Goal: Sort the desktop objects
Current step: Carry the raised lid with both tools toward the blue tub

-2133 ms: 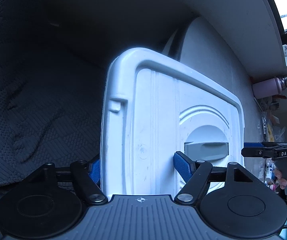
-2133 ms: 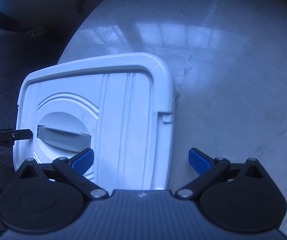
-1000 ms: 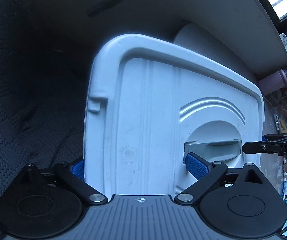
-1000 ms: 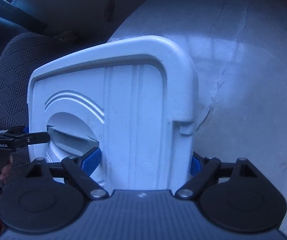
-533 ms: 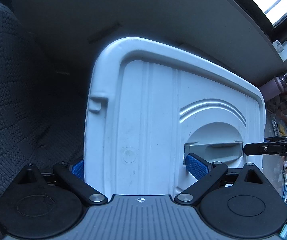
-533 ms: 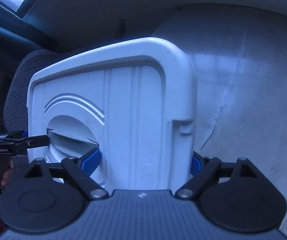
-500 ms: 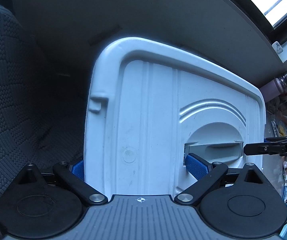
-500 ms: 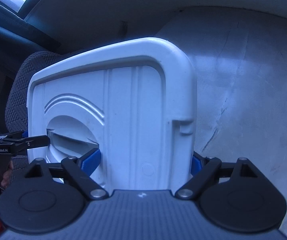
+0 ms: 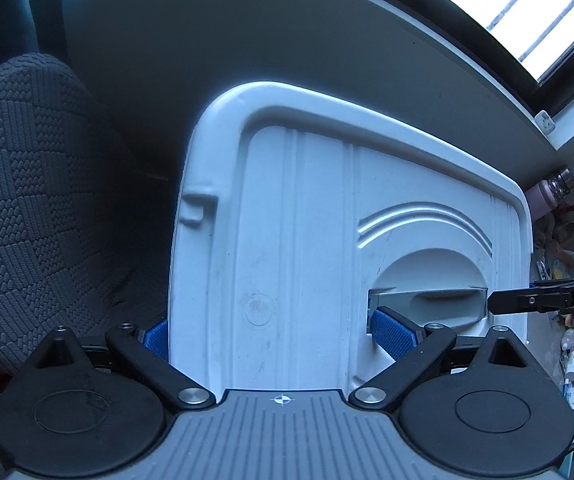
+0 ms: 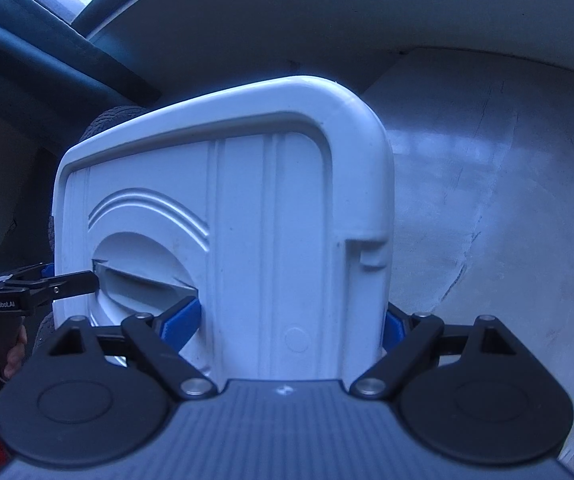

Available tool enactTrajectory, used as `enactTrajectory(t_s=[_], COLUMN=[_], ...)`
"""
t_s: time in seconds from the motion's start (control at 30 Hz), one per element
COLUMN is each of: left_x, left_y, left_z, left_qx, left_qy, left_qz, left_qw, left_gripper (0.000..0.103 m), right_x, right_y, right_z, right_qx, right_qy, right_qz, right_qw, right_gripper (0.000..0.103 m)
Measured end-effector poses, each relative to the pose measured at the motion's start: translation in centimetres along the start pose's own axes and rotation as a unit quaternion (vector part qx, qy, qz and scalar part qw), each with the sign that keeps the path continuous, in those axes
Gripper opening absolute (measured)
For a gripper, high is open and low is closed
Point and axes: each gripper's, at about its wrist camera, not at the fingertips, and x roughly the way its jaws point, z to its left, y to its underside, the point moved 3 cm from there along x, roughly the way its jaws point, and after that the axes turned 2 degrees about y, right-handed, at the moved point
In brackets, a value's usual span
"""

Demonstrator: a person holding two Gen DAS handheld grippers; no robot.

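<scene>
Both grippers, left (image 9: 275, 334) and right (image 10: 293, 322), are clamped on the white lid (image 9: 327, 240), held up between them, which next wants setting down level.

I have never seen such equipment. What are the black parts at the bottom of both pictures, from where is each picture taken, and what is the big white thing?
No robot is here: a person holds one hand-held gripper in each hand. Each gripper carries a camera that looks forward along its two fingers, so the black discs and bars at the bottom are the gripper itself.

One picture comes from the left gripper, the other from the right gripper. Each also sees the other gripper at its edge.

The big white thing is a white plastic lid with a grey handle in a round recess. Each gripper clamps one side of it with blue fingertips, one in the recess, one at the outer edge. The lid seems lifted and tilted.

Behind are a dark woven seat, a pale stone surface, a pink bottle and a window.
</scene>
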Motion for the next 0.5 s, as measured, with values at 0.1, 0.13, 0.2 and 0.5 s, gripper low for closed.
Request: enactTrajectory(t_s=[0.1, 0.13, 0.2, 0.5], left_x=[-0.9, -1.3, -2.0, -5.8], left_y=[0.1, 0.2, 0.4, 0.7], left_z=[-0.1, 0.1, 0.4, 1.4], left_qx=[0.0, -0.001, -0.003, 0.008], left_qy=[-0.002, -0.002, -0.003, -0.002], left_qz=[-0.009, -0.011, -0.015, -0.029], left_qw=[1.0, 0.9999, 0.9999, 0.9995], left_gripper=[0.098, 0.098, 0.098, 0.098], right_x=[-1.2, -1.4, -1.7, -4.2], right_y=[0.5, 0.6, 0.8, 2.7], right_z=[0.7, 0.9, 1.5, 3.3], right_qx=[-0.003, -0.004, -0.006, -0.014], right_qy=[-0.002, -0.001, -0.001, -0.002], right_qz=[-0.006, -0.006, -0.008, -0.025], right_qw=[1.0, 1.0, 1.0, 1.0], right_gripper=[0.09, 0.09, 0.09, 0.09])
